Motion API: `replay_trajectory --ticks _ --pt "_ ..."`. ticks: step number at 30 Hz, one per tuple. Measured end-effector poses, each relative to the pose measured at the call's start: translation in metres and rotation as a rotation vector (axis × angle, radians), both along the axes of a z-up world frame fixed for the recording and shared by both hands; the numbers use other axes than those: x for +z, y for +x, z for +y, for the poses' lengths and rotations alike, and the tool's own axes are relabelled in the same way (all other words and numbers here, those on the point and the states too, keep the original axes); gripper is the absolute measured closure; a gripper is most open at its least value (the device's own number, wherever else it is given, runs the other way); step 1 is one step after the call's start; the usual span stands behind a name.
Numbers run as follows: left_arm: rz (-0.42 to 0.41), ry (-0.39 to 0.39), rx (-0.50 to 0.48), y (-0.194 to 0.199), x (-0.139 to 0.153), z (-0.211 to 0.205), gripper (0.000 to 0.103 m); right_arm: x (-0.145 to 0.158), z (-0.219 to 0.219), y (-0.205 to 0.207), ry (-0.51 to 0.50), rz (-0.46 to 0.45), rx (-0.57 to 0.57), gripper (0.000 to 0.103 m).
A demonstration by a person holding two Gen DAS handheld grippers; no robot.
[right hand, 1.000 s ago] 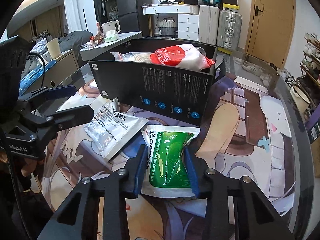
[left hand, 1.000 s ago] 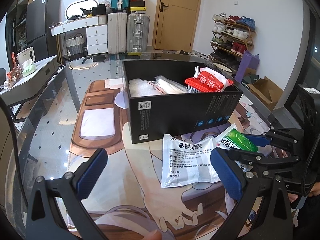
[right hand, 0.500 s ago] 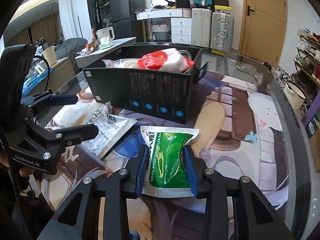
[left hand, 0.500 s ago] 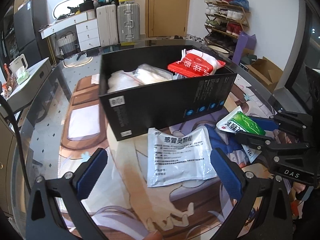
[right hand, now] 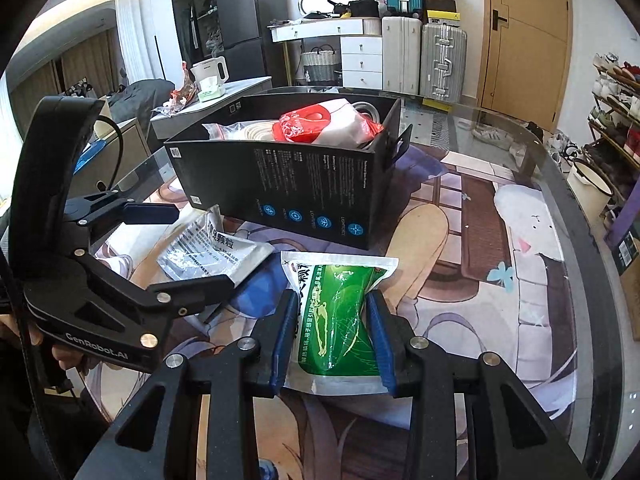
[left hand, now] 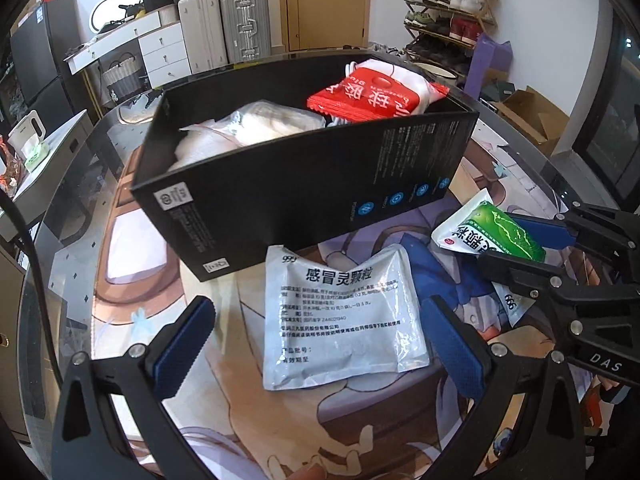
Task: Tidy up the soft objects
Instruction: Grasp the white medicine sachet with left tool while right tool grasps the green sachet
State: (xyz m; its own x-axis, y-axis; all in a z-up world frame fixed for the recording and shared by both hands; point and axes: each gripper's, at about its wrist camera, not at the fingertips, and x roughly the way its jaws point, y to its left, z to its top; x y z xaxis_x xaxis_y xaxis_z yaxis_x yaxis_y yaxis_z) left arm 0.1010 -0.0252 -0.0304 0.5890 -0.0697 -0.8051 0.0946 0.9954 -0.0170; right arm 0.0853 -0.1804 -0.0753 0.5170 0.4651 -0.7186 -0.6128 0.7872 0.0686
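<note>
Since the earlier frames the left gripper (left hand: 318, 340) has swung across the table so that the open black cardboard box (left hand: 304, 184) now sits more to the centre of its view, and the flat silver-grey foil sachet printed with black text (left hand: 340, 316) lies more squarely between its blue-padded fingers; the right gripper (right hand: 334, 340) has hardly shifted. The left jaws stand wide, one pad on each side of the silver sachet and clear of it, with nothing held. The right jaws are narrow and pinched on the green and white plastic pouch (right hand: 340, 312), whose sides buckle inward between the blue pads; its upper end points toward the box and, in the left wrist view, it looks tilted off the table. The silver sachet rests flat on the glass-topped table with a cartoon print beneath (right hand: 520, 280), just in front of the long side of the box and just beside the green pouch. Inside the box a red and white plastic packet (left hand: 376, 96) sits on top at one end, sticking up over the rim, with pale clear-wrapped soft bundles (left hand: 256, 124) filling the other end.
</note>
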Motion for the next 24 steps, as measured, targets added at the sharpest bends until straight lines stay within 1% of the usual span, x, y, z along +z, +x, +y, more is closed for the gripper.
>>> replay_trajectory --ticks 3,6,9,13,16,19,21,24 --pt "0.016 0.0 -0.004 0.002 -0.002 -0.001 0.0 0.0 0.0 0.0 0.0 0.001 -0.001 0.067" --pt "0.004 -0.016 -0.014 0.001 0.0 -0.003 0.0 -0.001 0.001 0.0 -0.003 0.003 0.0 0.067" --pt "0.015 0.005 -0.011 0.002 -0.003 -0.006 0.0 -0.002 0.002 -0.001 -0.004 0.004 0.002 0.067" --pt "0.014 0.003 -0.011 0.001 -0.003 -0.007 0.0 -0.002 0.002 -0.001 -0.004 0.004 0.002 0.067" --pt "0.008 -0.002 -0.019 0.0 -0.003 -0.008 0.003 -0.001 0.002 -0.001 -0.003 0.003 0.002 0.067" --pt "-0.01 -0.007 -0.033 -0.004 -0.001 -0.007 0.014 -0.001 0.002 0.0 0.0 0.0 0.0 0.067" --pt "-0.03 -0.006 -0.05 -0.009 0.0 -0.008 0.028 -0.001 0.002 0.0 0.001 0.0 0.0 0.067" --pt "-0.045 -0.011 -0.071 -0.013 0.002 -0.009 0.042 0.0 0.003 -0.001 0.003 -0.004 0.002 0.067"
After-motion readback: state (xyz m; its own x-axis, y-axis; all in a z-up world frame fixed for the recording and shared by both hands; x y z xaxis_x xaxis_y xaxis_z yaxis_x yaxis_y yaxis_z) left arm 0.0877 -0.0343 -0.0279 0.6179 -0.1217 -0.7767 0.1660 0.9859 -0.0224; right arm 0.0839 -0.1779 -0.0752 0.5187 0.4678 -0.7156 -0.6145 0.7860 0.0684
